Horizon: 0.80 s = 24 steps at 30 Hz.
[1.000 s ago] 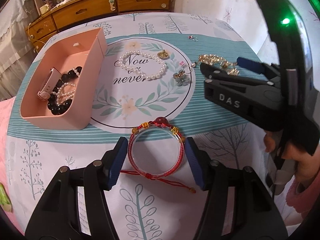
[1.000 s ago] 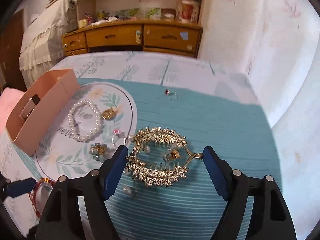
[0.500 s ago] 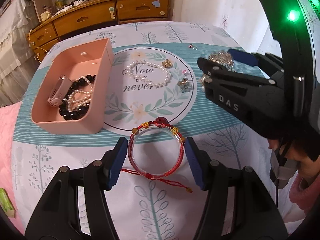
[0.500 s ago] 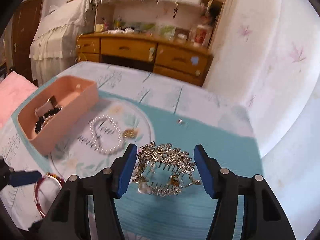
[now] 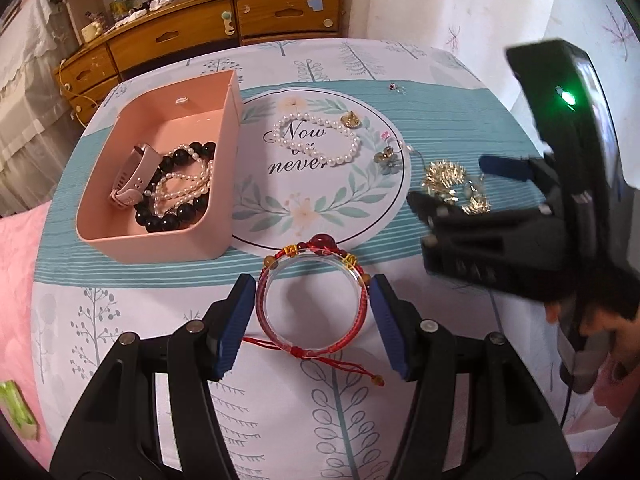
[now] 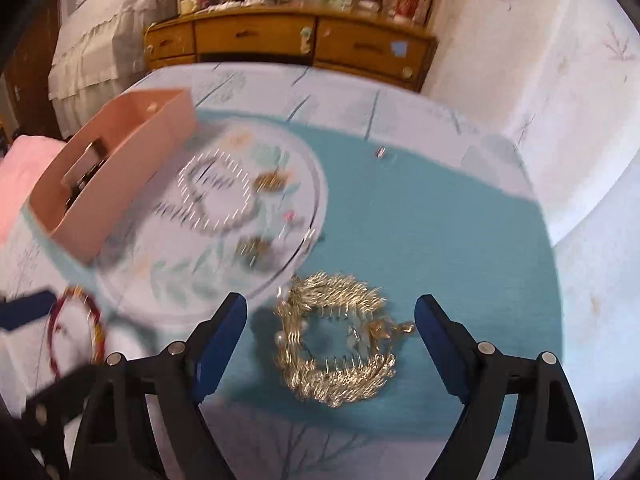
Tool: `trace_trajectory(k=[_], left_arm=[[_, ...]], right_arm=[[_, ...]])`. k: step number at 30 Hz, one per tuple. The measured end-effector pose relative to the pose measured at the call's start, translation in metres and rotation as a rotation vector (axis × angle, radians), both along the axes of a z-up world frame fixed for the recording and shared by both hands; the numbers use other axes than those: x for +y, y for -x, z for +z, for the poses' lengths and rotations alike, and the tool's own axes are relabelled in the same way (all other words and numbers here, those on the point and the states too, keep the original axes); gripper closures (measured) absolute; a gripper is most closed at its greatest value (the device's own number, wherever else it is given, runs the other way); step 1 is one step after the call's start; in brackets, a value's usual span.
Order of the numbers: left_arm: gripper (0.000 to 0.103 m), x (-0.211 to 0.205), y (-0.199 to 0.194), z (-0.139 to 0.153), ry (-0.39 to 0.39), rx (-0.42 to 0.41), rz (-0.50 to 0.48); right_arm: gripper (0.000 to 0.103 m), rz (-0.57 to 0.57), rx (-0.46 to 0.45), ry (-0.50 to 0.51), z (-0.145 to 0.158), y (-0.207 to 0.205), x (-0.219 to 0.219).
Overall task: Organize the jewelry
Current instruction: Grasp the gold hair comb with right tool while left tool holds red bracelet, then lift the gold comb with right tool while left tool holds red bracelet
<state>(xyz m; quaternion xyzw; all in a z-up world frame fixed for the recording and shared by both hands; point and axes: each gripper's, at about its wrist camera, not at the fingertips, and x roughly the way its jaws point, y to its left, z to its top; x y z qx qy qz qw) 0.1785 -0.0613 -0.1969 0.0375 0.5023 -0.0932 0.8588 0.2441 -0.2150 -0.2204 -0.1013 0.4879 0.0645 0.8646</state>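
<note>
Tablecloth (image 5: 440,128) bears both gaping claws: left (image 5: 312,316) around red bracelet (image 5: 312,304), right (image 6: 332,344) around gold comb (image 6: 336,340).

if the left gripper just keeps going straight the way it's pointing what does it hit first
Most likely the red bracelet, which lies on the tablecloth right between the open left gripper. Past it, slightly to the left, stands the pink box. Whether the fingers ride above the bracelet is unclear, so contact is a guess.
</note>
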Motion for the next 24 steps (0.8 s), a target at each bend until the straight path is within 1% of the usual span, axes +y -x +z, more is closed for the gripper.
trace_trajectory(k=[2, 7, 9, 10, 11, 12, 14, 16, 19, 20, 21, 22, 24], left_arm=[[0.047, 0.0, -0.001, -0.001, -0.004, 0.002, 0.0], [0.047, 0.001, -0.005, -0.004, 0.0, 0.017, 0.006], [0.047, 0.001, -0.006, -0.004, 0.001, 0.019, 0.004], [0.047, 0.0, -0.006, -0.005, 0.001, 0.02, 0.003], [0.047, 0.0, -0.006, -0.005, 0.001, 0.021, 0.002], [0.047, 0.0, -0.006, -0.005, 0.001, 0.021, 0.001], [0.047, -0.001, -0.007, -0.005, -0.001, 0.021, -0.003], [0.047, -0.001, -0.007, -0.004, -0.002, 0.019, -0.004], [0.047, -0.001, -0.008, -0.005, 0.001, 0.021, -0.003], [0.047, -0.001, -0.008, -0.005, 0.001, 0.022, -0.002], [0.047, -0.001, -0.008, -0.005, 0.0, 0.022, -0.002], [0.047, -0.001, -0.008, -0.005, 0.0, 0.022, -0.003], [0.047, -0.001, -0.008, -0.004, 0.0, 0.021, -0.004]], right_arm=[[0.016, -0.006, 0.024, -0.032, -0.003, 0.007, -0.003], [0.017, -0.063, -0.014, -0.115, 0.005, 0.021, -0.016], [0.025, -0.081, -0.033, -0.11, 0.01, 0.021, -0.019], [0.038, -0.083, -0.028, -0.103, 0.011, 0.02, -0.02], [0.048, -0.086, -0.009, -0.094, 0.009, 0.018, -0.021], [0.054, -0.089, 0.011, -0.1, 0.007, 0.017, -0.023], [0.062, -0.099, 0.031, -0.107, 0.004, 0.015, -0.025], [0.063, -0.107, 0.029, -0.098, 0.004, 0.015, -0.026], [0.064, -0.118, 0.032, -0.11, 0.003, 0.015, -0.028], [0.067, -0.123, 0.029, -0.119, 0.003, 0.015, -0.029], [0.077, -0.126, 0.029, -0.134, 0.004, 0.015, -0.03], [0.079, -0.133, 0.031, -0.136, 0.003, 0.015, -0.031], [0.079, -0.136, 0.032, -0.144, 0.003, 0.016, -0.032]])
